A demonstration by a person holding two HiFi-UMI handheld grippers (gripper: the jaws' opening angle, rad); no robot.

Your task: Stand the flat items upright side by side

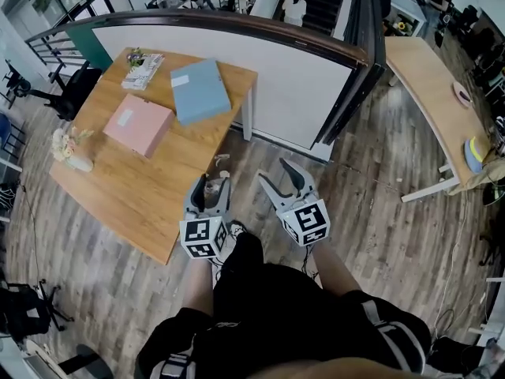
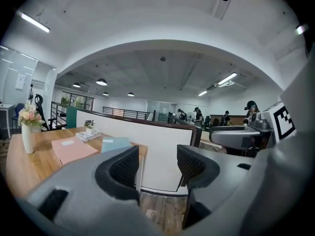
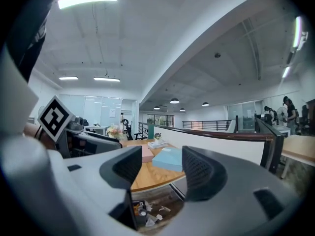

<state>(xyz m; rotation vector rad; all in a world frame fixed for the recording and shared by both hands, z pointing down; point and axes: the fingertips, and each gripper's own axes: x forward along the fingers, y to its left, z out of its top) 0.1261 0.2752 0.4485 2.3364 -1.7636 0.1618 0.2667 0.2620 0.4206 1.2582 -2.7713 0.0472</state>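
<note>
Two flat file boxes lie side by side on the wooden table: a pink one and a light blue one. Both also show lying flat in the left gripper view, pink box and blue box, and in the right gripper view, blue box and pink box. My left gripper hangs off the table's near right edge, open and empty. My right gripper is beside it over the floor, open, with nothing between its fingers.
A flower vase stands at the table's left edge, and a book stack with a small plant at its far end. A white partition with a dark rail runs behind. A waste bin sits below the table. A second desk is at right.
</note>
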